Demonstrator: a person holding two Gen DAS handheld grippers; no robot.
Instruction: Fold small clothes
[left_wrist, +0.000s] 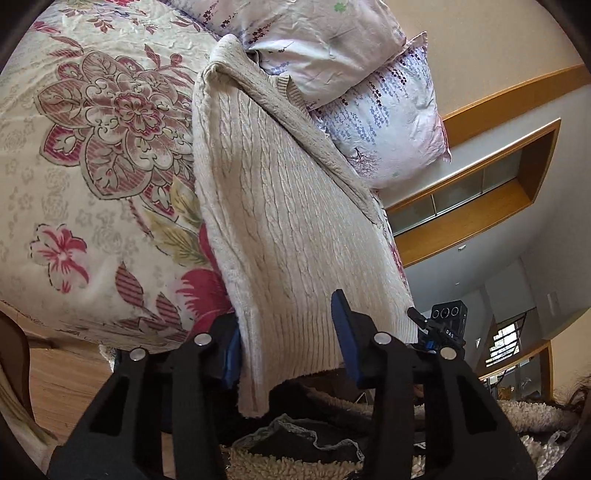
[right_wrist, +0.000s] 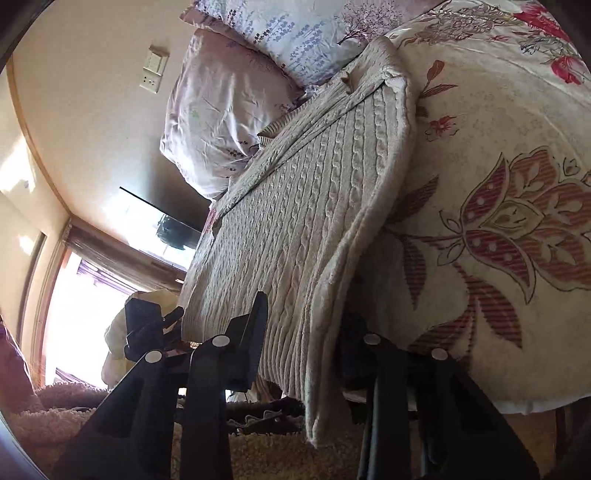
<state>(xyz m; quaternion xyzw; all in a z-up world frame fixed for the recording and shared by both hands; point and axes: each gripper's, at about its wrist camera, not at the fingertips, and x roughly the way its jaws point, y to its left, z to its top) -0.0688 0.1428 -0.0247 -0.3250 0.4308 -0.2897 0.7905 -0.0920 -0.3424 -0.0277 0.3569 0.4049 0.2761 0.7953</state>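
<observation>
The cream cable-knit sweater (left_wrist: 280, 206) lay lengthwise on the floral bedspread (left_wrist: 92, 147), its near hem hanging between the partly spread jaws of both the left gripper (left_wrist: 288, 339) and right gripper (right_wrist: 303, 343), pinched by neither as far as I could tell.

In the left wrist view the sweater (left_wrist: 280, 206) runs from the upper middle to the bottom centre, lying on the bedspread (left_wrist: 92, 155), which fills the left. 2 pillows (left_wrist: 369, 92) sit at the upper right, touching the sweater's far end. In the right wrist view the bedspread (right_wrist: 498, 184) lies to the right of the sweater (right_wrist: 314, 221), the pillows (right_wrist: 240, 92) at upper left.
</observation>
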